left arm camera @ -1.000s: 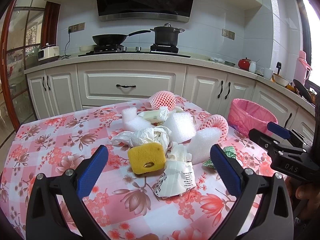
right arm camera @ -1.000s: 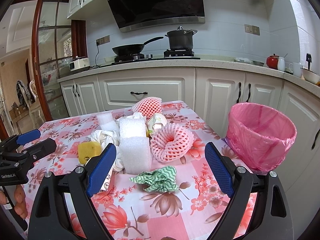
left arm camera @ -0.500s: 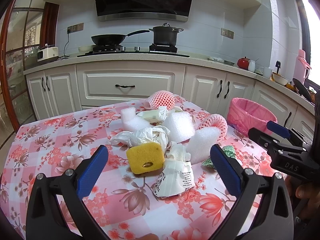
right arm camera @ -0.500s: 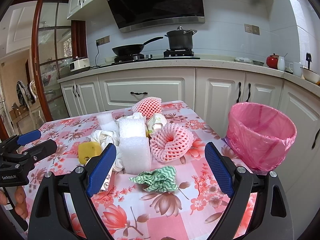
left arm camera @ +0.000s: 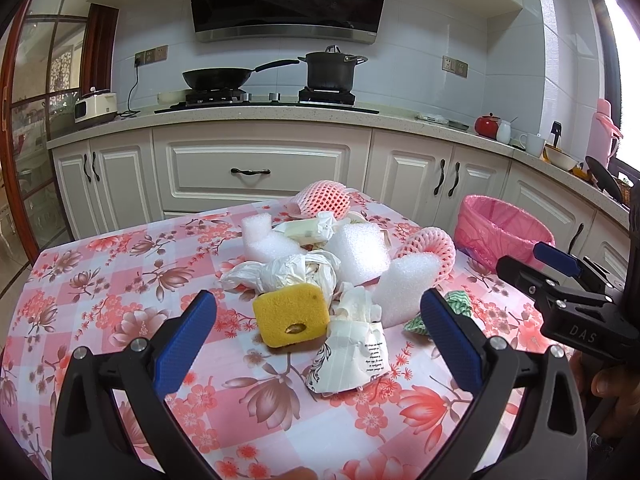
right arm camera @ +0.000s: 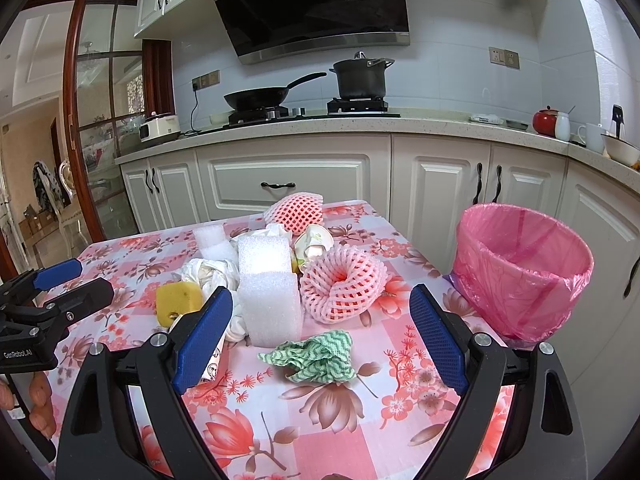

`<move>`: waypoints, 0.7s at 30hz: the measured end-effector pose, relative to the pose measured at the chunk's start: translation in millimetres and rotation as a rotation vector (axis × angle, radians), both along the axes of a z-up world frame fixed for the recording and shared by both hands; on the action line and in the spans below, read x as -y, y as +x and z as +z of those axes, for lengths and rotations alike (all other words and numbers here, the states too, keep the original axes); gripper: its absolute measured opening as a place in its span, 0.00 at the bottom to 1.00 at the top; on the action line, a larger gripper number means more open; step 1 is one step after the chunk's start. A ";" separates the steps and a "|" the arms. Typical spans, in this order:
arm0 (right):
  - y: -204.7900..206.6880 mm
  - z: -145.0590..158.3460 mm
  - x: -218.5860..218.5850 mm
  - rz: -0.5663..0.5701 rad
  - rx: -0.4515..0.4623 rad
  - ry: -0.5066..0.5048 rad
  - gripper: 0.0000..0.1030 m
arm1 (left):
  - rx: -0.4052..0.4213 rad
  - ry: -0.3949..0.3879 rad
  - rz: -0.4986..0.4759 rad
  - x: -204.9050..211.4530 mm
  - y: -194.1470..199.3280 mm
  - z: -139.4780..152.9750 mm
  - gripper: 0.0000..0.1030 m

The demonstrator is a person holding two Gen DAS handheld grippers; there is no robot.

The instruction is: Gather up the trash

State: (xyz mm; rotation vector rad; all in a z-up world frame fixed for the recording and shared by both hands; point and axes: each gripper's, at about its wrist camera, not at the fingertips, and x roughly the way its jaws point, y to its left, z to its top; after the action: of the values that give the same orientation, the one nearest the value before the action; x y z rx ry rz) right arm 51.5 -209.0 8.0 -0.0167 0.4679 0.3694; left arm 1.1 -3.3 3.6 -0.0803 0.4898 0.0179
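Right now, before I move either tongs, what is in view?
Yellow sponge: one, front of the pile.
White foam blocks: at least four, mid-pile.
Pink foam fruit nets: two, one beside the bin side, one at the back.
Green zigzag cloth: one, nearest the right tongs.
Crumpled white wrappers: several, front and centre.
Pink-lined bin: one, off the table's right edge.
Floral tablecloth: one, pink.
Black wok and pot: on the stove.
Left tongs: open.
Right tongs: open.

The right tongs (left arm camera: pixel 560 276) carried the letters "DAS" on the body — the left tongs (right arm camera: pixel 60 288) carried "GenRobot.AI".
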 end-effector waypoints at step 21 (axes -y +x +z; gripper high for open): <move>0.7 -7.7 1.8 0.002 -0.013 -0.008 0.82 | -0.005 0.009 0.009 -1.9 -0.1 -5.3 0.95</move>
State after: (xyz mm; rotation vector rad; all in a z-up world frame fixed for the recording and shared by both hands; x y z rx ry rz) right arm 52.1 -210.8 0.3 -0.0223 0.4824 0.3701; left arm 1.1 -1.5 -1.7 -0.0737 0.4941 0.0287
